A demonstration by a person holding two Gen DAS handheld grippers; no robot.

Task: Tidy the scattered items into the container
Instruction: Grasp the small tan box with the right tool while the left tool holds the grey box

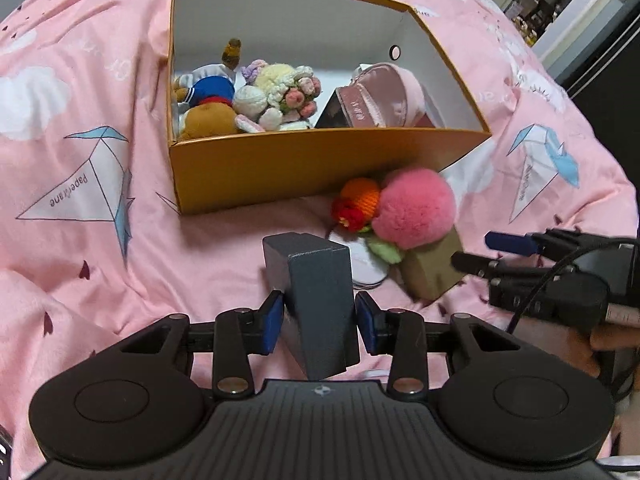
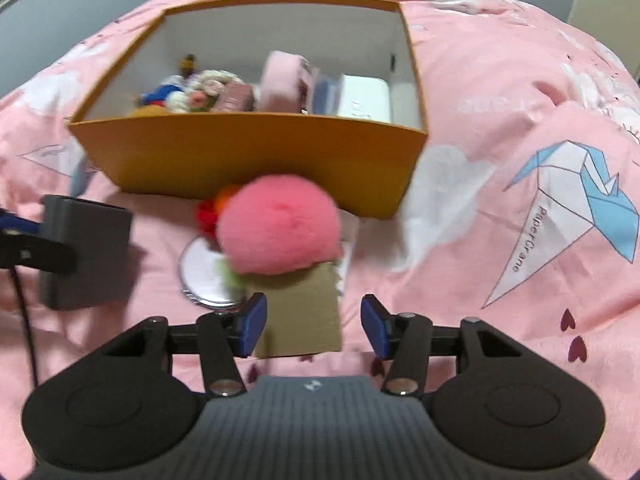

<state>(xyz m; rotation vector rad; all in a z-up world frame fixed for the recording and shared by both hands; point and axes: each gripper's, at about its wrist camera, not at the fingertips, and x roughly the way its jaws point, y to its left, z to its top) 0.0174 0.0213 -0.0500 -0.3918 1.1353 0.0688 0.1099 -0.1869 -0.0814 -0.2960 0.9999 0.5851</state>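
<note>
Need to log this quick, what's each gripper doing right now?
Left gripper: shut on the dark grey rectangular box.
Right gripper: open, holding nothing.

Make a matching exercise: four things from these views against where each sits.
Things:
1. grey box
2. pink pompom
3. sailor plush
4. round mirror

Places:
A. inside the orange box
B. between the left gripper pads
C. on the brown cardboard box
D. flat on the pink bedsheet, partly under the pompom toy

Pairs: 1-B, 2-C, 3-A, 4-D
</note>
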